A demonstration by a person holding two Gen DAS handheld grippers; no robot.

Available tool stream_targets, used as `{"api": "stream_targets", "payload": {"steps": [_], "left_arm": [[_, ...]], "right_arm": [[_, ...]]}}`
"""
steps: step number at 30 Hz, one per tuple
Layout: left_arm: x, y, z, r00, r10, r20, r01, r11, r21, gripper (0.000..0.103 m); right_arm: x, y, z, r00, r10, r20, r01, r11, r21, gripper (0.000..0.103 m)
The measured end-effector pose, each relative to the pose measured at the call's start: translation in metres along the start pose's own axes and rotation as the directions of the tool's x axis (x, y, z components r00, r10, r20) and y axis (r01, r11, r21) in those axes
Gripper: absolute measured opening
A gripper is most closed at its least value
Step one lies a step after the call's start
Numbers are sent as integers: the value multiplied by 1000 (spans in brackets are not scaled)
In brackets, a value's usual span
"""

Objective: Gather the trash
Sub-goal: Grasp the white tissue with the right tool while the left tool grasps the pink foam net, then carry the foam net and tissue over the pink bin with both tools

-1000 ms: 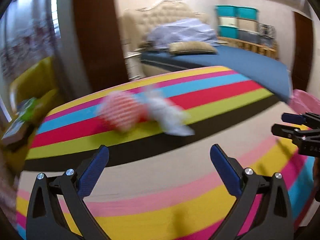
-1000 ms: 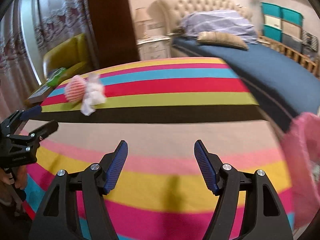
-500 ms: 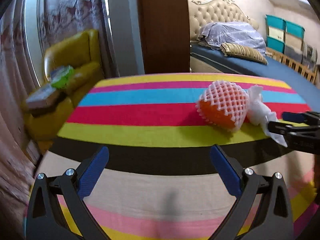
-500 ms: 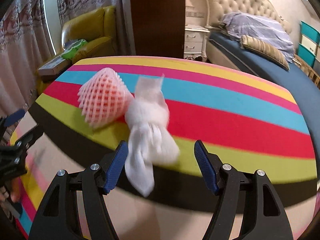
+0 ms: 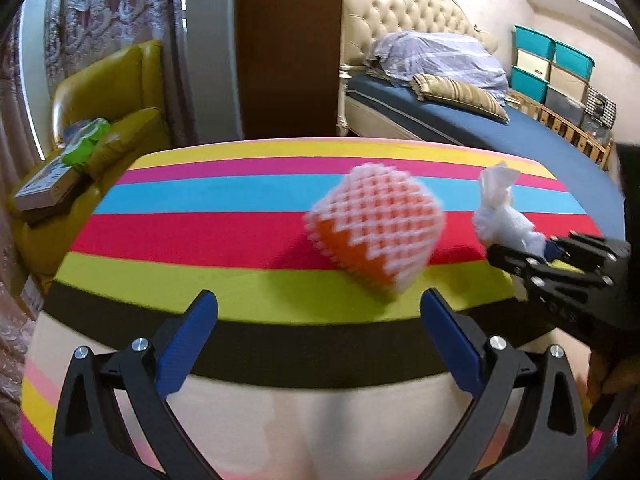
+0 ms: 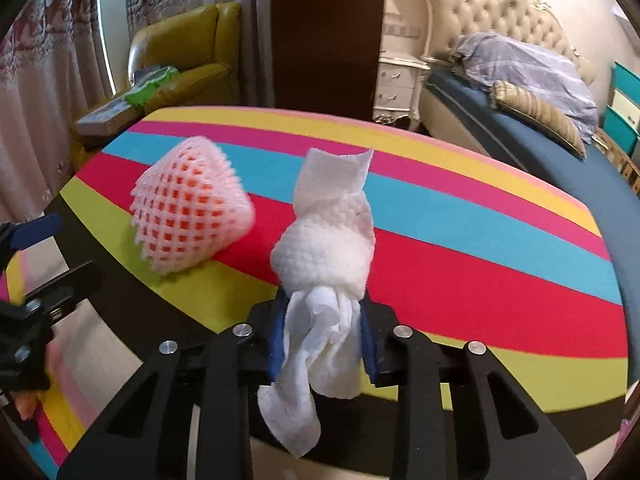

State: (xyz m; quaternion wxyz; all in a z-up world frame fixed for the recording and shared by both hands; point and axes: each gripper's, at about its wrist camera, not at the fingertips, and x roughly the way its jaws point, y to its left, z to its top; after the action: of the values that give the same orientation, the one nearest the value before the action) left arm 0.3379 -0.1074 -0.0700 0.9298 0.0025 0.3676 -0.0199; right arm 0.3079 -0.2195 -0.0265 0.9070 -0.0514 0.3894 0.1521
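1. Far left, off the table: a yellow armchair (image 5: 116,92) carries a flat box (image 5: 42,188) and a green packet (image 5: 86,142). The printing on both is too blurred to read.
2. Left gripper (image 5: 318,330): jaws spread wide and nothing between them. It hangs over the near, pale part of the striped tablecloth (image 5: 200,216), short of the trash.
3. Centre: a white foam fruit net (image 5: 374,226) lies on its side across the red and lime stripes. It acts as a sleeve — orange shows through the mesh (image 6: 192,210), but whether that is a fruit or a liner cannot be told. The left wrist view smears it with motion blur.
4. Just right of the net, apart from it: a crumpled white tissue (image 6: 330,240), standing up from the red stripe.
5. Right gripper (image 6: 322,330): jaws closing, the blue pads already pressing either side of the tissue's lower twisted part. A loose tail of tissue hangs below the pads.
6. In the left wrist view the right gripper (image 5: 536,250) enters from the right edge; its body is cut off by the frame, and part of a hand (image 5: 614,376) shows beneath it.
7. Far right, background: a bed (image 5: 500,128) with a heaped cover and a striped pillow (image 5: 460,94); beyond it, stacked teal and pale storage bins (image 5: 552,68) — lids on, contents not visible.
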Motion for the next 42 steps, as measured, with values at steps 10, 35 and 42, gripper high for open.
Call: {"api": "stream_targets", "payload": {"steps": [10,35,42], "left_arm": [[63,-44,45,996,59,-71,-65,995,-75,98],[-23,-36,-36,995,-102,5,102,995,3,28],[-59,-30,-80,994,-113,-4,113,993,15,28]], "right_arm": [[-21,-42,-34,1000,18,7,-19,995,103,28],[-52,-5,-72,1000,-7,-16,8,993,116,28],[-85,8,-104,1000,-11,6,10,992,126,28]]}}
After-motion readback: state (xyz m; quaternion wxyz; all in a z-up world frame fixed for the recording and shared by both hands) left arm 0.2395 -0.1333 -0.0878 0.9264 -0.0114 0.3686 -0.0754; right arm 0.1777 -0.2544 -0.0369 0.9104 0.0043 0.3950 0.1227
